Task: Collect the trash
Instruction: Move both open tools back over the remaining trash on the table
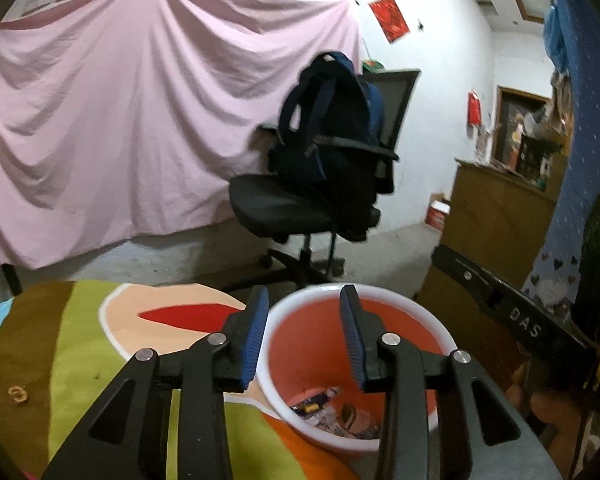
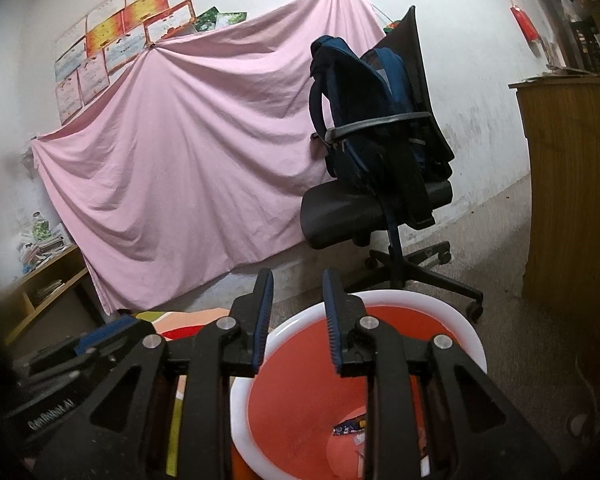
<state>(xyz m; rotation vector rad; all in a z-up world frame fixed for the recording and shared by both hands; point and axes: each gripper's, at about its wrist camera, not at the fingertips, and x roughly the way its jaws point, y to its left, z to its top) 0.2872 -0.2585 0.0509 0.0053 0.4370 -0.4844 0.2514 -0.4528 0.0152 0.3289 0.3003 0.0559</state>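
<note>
The red bucket (image 1: 380,344) with its white rim sits right in front of both grippers, pressed up against the edge of the bright patterned blanket (image 1: 80,340), and down at its bottom lies the trash (image 1: 332,412): crumpled wrappers, a dark packet with yellow on it, scraps of paper. From the right wrist view the same bucket (image 2: 308,380) shows only a few scraps (image 2: 350,428) on its floor, the rest hidden behind the gripper's own frame. The left gripper (image 1: 304,336) hangs above the bucket's near-left rim, jaws apart with nothing between them, the blue pads bare. The right gripper (image 2: 298,318) hovers over the far-left rim, its jaws apart as well and empty; the left gripper's black body (image 2: 80,360) pokes in just beside it at the lower left. On the blanket, well off to the left, a small tan curl (image 1: 18,394) lies by itself. Beyond the bucket stands a black office chair (image 1: 284,204) with a dark blue backpack (image 1: 332,120) propped on the seat against its backrest. Behind that a pink sheet (image 1: 120,120) drapes across the wall, and a wooden cabinet (image 1: 496,212) stands off to the right.
</note>
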